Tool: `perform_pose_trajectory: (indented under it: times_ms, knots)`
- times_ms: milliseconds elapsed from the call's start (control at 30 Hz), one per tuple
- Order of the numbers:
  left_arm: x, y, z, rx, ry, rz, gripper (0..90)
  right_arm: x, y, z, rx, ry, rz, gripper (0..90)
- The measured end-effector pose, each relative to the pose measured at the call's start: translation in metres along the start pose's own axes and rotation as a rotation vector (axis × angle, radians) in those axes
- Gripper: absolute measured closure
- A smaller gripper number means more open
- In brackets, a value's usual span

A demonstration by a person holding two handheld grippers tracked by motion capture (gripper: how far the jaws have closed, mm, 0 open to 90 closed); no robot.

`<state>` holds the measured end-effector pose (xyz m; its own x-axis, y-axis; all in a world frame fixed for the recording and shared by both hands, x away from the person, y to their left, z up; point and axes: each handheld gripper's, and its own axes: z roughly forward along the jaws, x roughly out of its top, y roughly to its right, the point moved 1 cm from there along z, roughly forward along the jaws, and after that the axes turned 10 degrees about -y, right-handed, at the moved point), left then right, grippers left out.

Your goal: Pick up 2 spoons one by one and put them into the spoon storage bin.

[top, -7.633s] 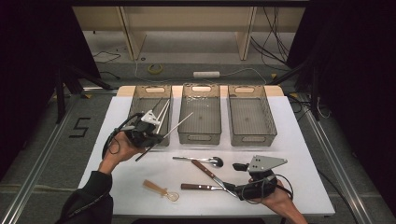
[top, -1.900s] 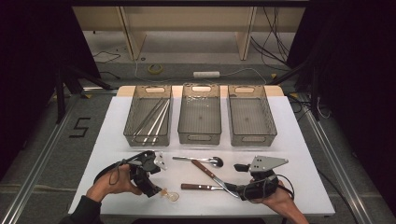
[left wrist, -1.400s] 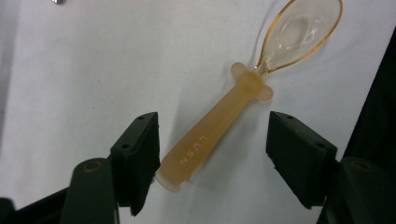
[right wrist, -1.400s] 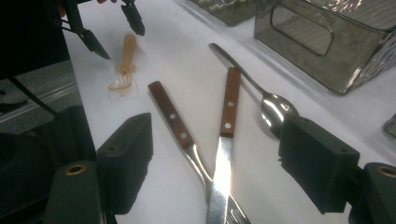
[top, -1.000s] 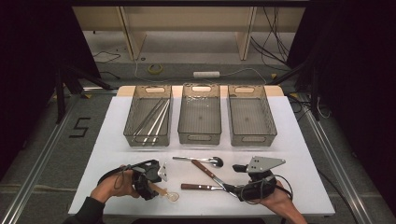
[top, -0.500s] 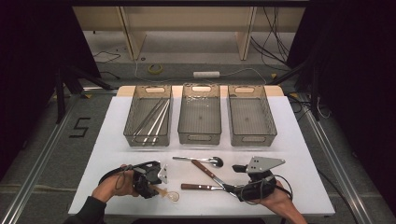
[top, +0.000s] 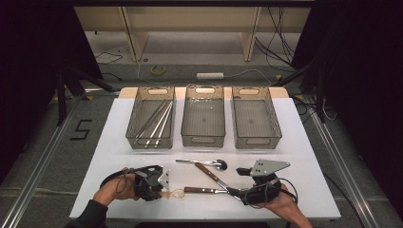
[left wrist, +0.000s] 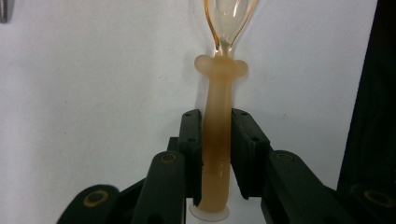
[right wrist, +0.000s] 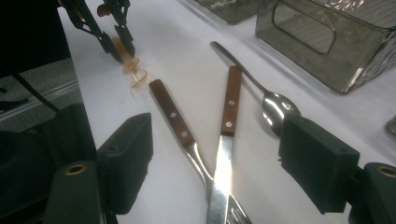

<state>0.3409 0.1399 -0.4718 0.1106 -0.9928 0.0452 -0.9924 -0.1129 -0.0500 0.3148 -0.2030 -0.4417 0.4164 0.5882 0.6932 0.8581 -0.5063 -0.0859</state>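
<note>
An amber see-through plastic spoon (left wrist: 217,93) lies on the white table (top: 304,142) near the front edge. My left gripper (left wrist: 217,133) is shut on its handle; the jaws have just been closing and both pads (left wrist: 192,140) touch the handle's sides. From above, the left gripper (top: 163,192) lies at front left with the spoon's bowl (top: 177,194) sticking out to its right. My right gripper (right wrist: 222,149) is open, its jaws wide apart over the crossed wooden-handled knife (right wrist: 228,112) and fork (right wrist: 170,114). The right gripper (top: 240,192) rests at front right.
A metal spoon (top: 209,164) lies just behind the knife (top: 209,173) and fork (top: 197,190). Three grey bins stand in a row at the back: the left bin (top: 138,137) holds several thin metal utensils (top: 156,118); the middle bin (top: 203,140) and right bin (top: 256,140) look bare.
The left hand came from the left bin down to the amber spoon at the front. Over the last second its jaws narrowed onto the handle. The right hand kept still.
</note>
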Motion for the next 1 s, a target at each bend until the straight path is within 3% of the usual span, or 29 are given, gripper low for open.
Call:
perform_pose_trajectory:
  times_ms: [167, 600, 733, 1000]
  knots:
    - [0.0, 0.0, -0.002, -0.009, 0.0, 0.009, 75.3, 0.0, 0.0, 0.0, 0.0, 0.003, -0.001, 27.2]
    - [-0.001, -0.002, -0.017, -0.023, 0.112, -0.044, 75.3, 0.0, 0.0, 0.0, -0.003, 0.003, 0.001, 27.2]
    - [-0.001, -0.005, -0.023, -0.012, 0.165, -0.108, 75.3, 0.0, 0.0, 0.0, -0.004, 0.003, 0.001, 27.2]
    - [-0.001, -0.016, -0.033, 0.013, 0.279, -0.274, 75.2, 0.0, 0.0, 0.0, -0.003, 0.004, -0.001, 27.2]
